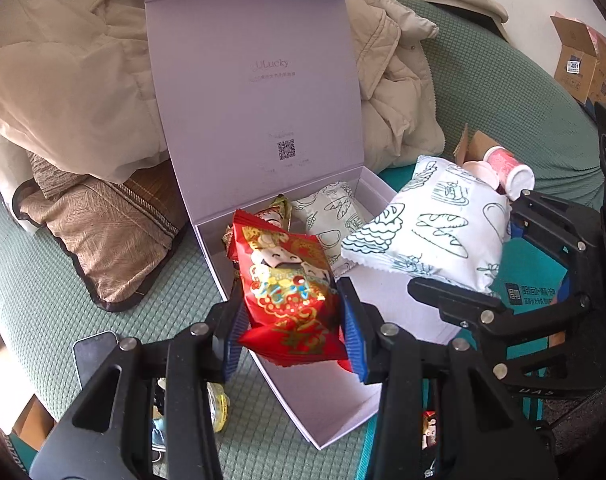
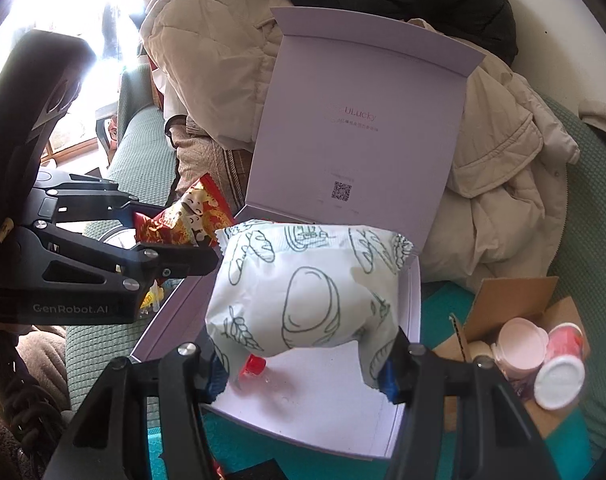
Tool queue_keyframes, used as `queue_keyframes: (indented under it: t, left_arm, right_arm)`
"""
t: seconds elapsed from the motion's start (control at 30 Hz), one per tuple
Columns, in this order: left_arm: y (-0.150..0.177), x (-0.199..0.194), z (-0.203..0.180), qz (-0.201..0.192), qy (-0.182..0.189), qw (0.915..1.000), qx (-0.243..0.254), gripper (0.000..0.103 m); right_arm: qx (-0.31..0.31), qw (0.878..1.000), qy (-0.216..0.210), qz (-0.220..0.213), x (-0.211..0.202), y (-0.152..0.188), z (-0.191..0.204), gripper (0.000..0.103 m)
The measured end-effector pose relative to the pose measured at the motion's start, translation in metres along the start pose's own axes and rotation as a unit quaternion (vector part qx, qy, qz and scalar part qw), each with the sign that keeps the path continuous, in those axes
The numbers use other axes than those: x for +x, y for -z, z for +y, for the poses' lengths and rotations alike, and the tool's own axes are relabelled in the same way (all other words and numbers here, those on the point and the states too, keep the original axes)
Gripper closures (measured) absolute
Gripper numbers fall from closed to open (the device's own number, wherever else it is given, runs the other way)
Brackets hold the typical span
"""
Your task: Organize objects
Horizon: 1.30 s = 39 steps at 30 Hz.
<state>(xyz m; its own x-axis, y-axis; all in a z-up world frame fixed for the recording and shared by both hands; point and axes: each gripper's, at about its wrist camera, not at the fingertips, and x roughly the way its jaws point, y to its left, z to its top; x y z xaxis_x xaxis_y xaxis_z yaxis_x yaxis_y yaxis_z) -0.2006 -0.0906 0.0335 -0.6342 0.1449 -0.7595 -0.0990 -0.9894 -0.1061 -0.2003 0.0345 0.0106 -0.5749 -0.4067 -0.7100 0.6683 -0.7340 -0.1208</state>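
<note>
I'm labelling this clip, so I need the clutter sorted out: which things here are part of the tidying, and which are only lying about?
Part of the job:
- red snack packet, held in the left gripper
- white bread-print packet, held in the right gripper
- open lilac box, already holding packets

Lying about:
- beige coat
- brown cushion
- cardboard box of pink cups

red packets (image 1: 289, 280): 2 | white packets (image 1: 431, 224): 2 (one boxed) | box (image 1: 247, 92): 1
</note>
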Motion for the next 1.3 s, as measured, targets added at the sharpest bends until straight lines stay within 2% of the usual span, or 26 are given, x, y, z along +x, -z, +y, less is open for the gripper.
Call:
queue_keyframes:
  t: [0.17,0.43,0.53,0.77,1.0,1.3]
  left_arm:
    - [-0.004,0.014,0.007,0.005,-0.002,1.0,-0.004,0.063]
    - [-0.009,0.034,0.008,0.015,0.0,0.9999,-0.003,0.063]
    - [-0.009,0.04,0.006,0.017,-0.015,0.9997,0.005,0.063]
    - [-0.005,0.059,0.003,0.037,-0.015,0.9992,-0.002,0.063]
    - [-0.002,0.069,-0.01,0.048,-0.03,0.9983,0.014,0.063]
    - [0.007,0.088,-0.014,0.074,-0.019,0.9971,0.003,0.063]
  right_arm:
    - [0.001,1.0,-0.022,-0.002,0.019,-0.006,-0.005,0.045]
    - [0.008,0.999,-0.031,0.005,0.041,-0.006,-0.017,0.045]
    - [-0.002,1.0,-0.03,0.009,0.05,-0.006,-0.017,0.045]
    - [-0.028,0.998,-0.054,0.008,0.053,0.003,-0.013,0.045]
    - [-0.011,0.998,-0.043,0.033,0.067,0.018,-0.025,0.045]
    - [-0.008,0.998,-0.029,0.058,0.08,0.025,-0.029,0.044]
